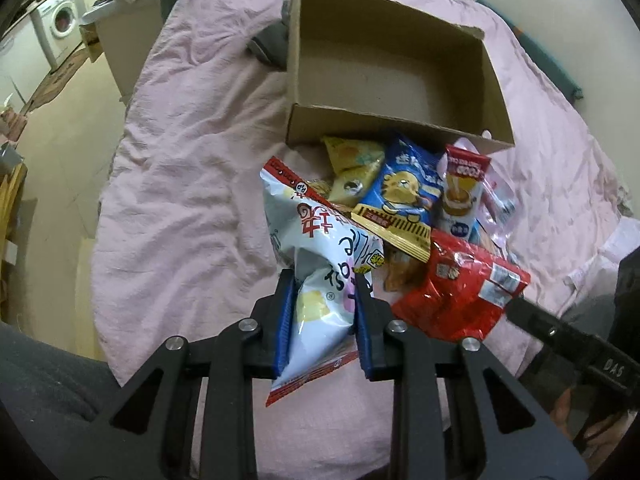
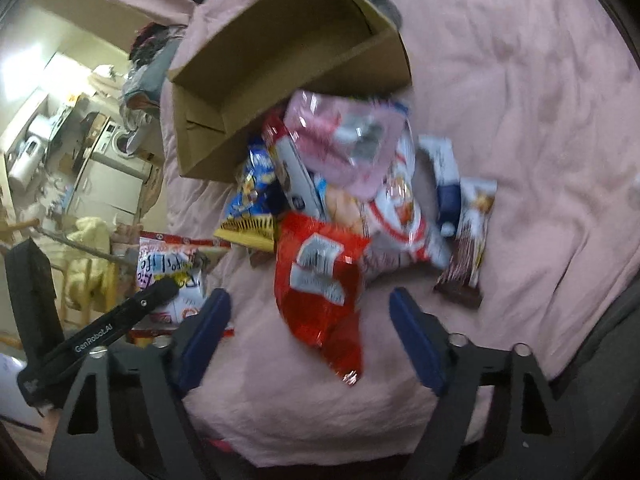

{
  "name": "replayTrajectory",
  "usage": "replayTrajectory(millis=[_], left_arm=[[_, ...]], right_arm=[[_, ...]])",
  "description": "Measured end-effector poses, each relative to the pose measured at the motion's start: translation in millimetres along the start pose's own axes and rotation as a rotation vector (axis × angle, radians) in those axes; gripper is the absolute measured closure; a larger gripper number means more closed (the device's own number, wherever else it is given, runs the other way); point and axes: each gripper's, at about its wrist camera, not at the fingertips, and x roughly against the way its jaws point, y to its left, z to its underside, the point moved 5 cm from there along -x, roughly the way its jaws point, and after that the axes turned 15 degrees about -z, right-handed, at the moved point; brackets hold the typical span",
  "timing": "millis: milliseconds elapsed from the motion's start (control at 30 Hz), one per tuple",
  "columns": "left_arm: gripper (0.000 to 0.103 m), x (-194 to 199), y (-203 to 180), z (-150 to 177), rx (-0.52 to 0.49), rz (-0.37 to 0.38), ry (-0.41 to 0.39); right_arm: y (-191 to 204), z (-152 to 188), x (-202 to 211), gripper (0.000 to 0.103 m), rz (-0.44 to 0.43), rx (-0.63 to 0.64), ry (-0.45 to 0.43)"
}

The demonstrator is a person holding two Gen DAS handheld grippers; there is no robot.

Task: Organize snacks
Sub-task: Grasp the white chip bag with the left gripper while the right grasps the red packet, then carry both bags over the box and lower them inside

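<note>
Left wrist: jaws clamped on white bag (image 1: 320, 280), its middle hidden; right jaws open, empty.

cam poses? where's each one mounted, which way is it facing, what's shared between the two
Left wrist: on the left tool, angled down at the bed; tool shut on the white snack bag, cardboard box beyond; right tool's finger at right edge.
Right wrist: on the right tool, angled down; tool open over the red bag; left tool's finger at left.
Shared: box, red bag, blue tiger bag, pink bedcover, white snack bag.
</note>
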Motion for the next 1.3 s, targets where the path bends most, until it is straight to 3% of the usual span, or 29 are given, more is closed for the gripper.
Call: replayTrajectory(millis=[267,333,400,500,700,933,1167,1300], left_arm=[[0.08,3,3,3,0.039,0.025,-0.009],[0.08,4,2,4,0.038,0.028,-0.01],[0.08,4,2,5,0.037,0.031,-0.01],[0.08,4,2,5,0.037,0.03,-0.01],[0.08,3,1,8,0.035,0.044,0.001],[0.081,13,6,14,0.032,0.011,-0.035],[0.081,35,15,10,0.064,-0.007,-0.088],[0.081,54,14,-6,0.06,-0.009,-0.137]], right_arm=[[4,13,-29,0.035,0.027,-0.01,0.076],[3,10,-36,0.044,0.054,0.0,0.077],[0,7,-41,0.07,0.094,0.003,0.078],[1,7,-39,0.084,0.101,0.022,0.074],[10,13,-19,0.091,0.069,0.073,0.072],[27,19,20,0.097,0.012,0.109,0.016],[45,4,57,0.099,-0.022,0.167,-0.061],[59,-20,71,0.099,-0.047,0.199,-0.113]])
